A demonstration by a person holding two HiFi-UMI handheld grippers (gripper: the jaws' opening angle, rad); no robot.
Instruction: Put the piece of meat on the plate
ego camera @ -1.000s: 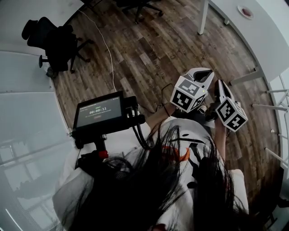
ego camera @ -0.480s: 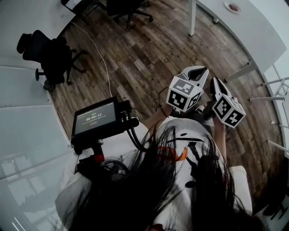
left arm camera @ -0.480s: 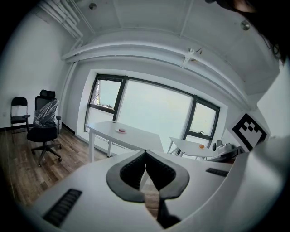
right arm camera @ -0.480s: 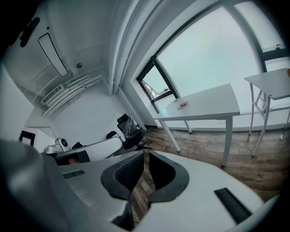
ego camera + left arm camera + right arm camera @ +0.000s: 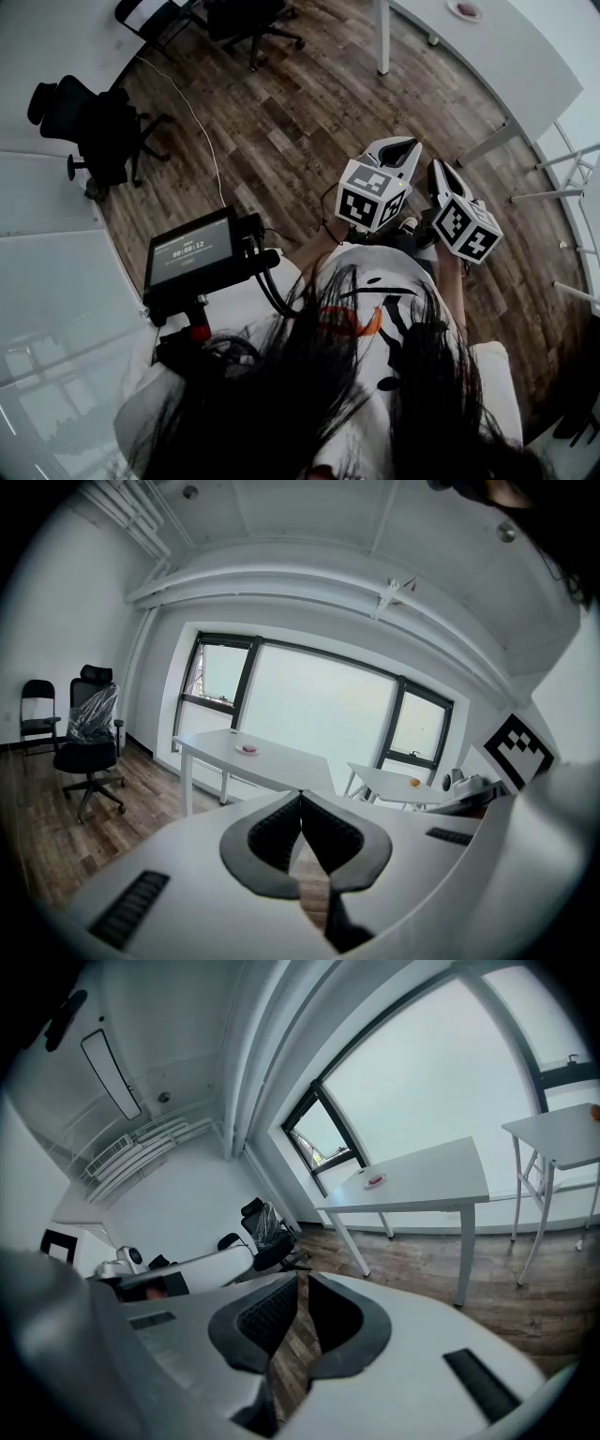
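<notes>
Person is standing on the wood floor [image 5: 281, 112], well apart from the long white table [image 5: 511, 61], and is holding both tools close in front of the body. Left gripper [image 5: 301, 794] is showing its ribbed pads meeting at the tips w/ nothing between them, only floor and table behind. Right gripper [image 5: 300, 1277] is likewise pressing its pads together at the tips, empty; the gap below them is showing bare floorboards.

The task's thing is sitting far off: a small pinkish lump, prob. the piece of meat [image 5: 376, 1179], is showing on a shallow white plate [image 5: 367, 1183] near the middle of that table. It's looking as if it's lying on the plate, i.e. as the task wants, but at this range it's too small to be sure. A second, smaller table [image 5: 380, 782] by the window is carrying a little orange item [image 5: 413, 782].

Step in hand, as a judgement: no handling is going on. The scene is fitting two stages equally, a person facing the table before working at it, or one standing off w/ the meat already plated. The views aren't settling which, so the only safe call is getting a closer look at that plate, w/ both claws empty
</notes>
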